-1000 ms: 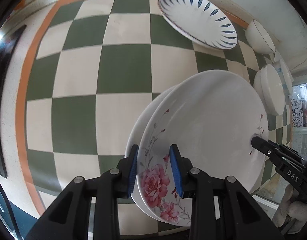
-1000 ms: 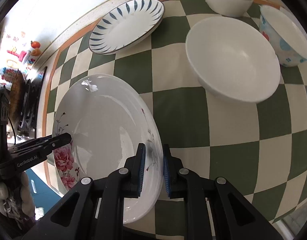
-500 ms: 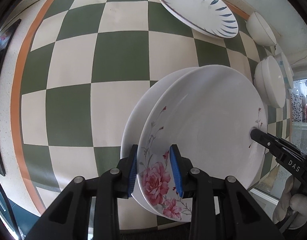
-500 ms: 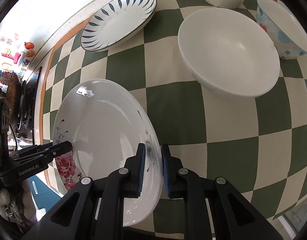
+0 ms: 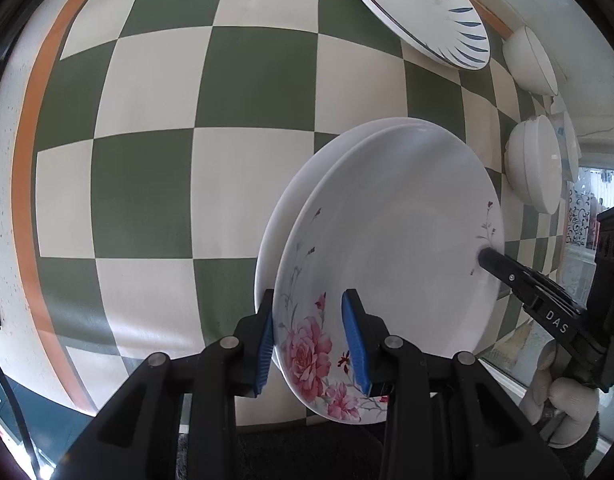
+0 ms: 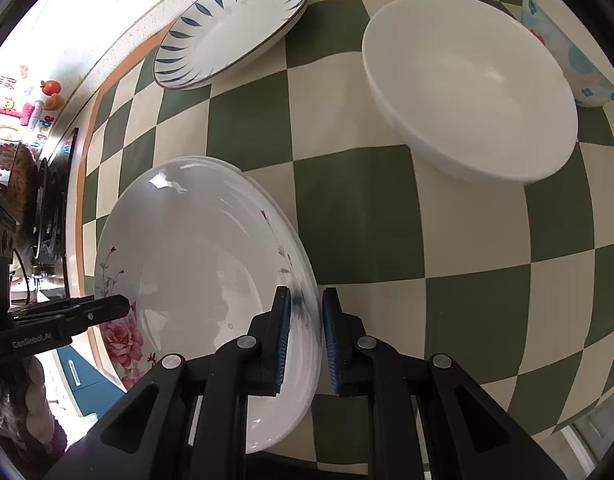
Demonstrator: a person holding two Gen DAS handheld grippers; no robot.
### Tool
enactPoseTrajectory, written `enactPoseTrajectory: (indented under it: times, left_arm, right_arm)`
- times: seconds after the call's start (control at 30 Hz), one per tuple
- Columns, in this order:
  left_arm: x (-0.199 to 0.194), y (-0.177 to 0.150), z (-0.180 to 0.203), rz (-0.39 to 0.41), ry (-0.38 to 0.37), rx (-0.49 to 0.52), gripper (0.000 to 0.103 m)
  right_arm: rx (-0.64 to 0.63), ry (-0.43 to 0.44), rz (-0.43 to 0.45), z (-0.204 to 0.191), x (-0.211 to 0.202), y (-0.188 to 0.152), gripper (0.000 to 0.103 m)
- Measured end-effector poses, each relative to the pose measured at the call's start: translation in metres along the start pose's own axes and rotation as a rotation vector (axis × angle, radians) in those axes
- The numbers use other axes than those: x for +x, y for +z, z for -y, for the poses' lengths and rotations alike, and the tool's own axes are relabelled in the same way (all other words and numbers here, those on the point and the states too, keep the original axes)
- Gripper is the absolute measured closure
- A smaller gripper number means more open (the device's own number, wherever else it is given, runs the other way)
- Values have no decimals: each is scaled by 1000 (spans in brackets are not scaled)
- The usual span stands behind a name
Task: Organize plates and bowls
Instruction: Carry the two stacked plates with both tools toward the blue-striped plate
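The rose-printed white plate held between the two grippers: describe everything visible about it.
The rose-printed white plate is round, shallow and glossy, ceramic by its look, with pink roses and thin stems near one rim and a small sprig opposite. It is the upper of two stacked plates; the plain white plate beneath shows only as a rim. The left gripper straddles the rose edge, the right gripper the sprig edge. The stack is above the green-and-cream checkered tablecloth; whether it touches is unclear.

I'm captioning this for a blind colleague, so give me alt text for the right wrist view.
The right gripper clamps the near rim of a stack of white rose-patterned plates, while the left gripper grips the opposite rim. Beyond, on the green-and-cream checkered tablecloth, sit a blue-leaf-rimmed plate and a large white bowl.
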State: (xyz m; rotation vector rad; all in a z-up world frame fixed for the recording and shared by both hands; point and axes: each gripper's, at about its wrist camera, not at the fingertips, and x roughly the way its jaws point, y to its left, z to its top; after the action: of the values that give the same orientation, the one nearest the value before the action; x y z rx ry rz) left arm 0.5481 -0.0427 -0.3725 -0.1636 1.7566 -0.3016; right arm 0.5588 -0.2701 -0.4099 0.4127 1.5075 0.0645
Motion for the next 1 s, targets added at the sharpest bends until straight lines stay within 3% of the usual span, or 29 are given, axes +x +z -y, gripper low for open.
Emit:
enactPoseTrajectory:
  times: [0.4, 0.53, 0.7, 0.87, 1.0]
  left_arm:
    - [0, -13, 4, -54, 19, 4, 73]
    - [2, -15, 8, -57, 76, 23, 72]
    - [-5, -17, 4, -67, 52, 15, 72]
    - [-41, -5, 18, 31, 35, 24, 72]
    - [-77, 41, 30, 164, -11, -2, 68]
  right_arm:
    - [20, 7, -13, 0, -1, 5, 85]
    - [20, 7, -6, 2, -9, 9, 85]
    - [14, 7, 2, 0, -20, 16, 84]
    - [-1, 62, 48, -11, -56, 26, 84]
    - [23, 124, 121, -16, -93, 56, 79]
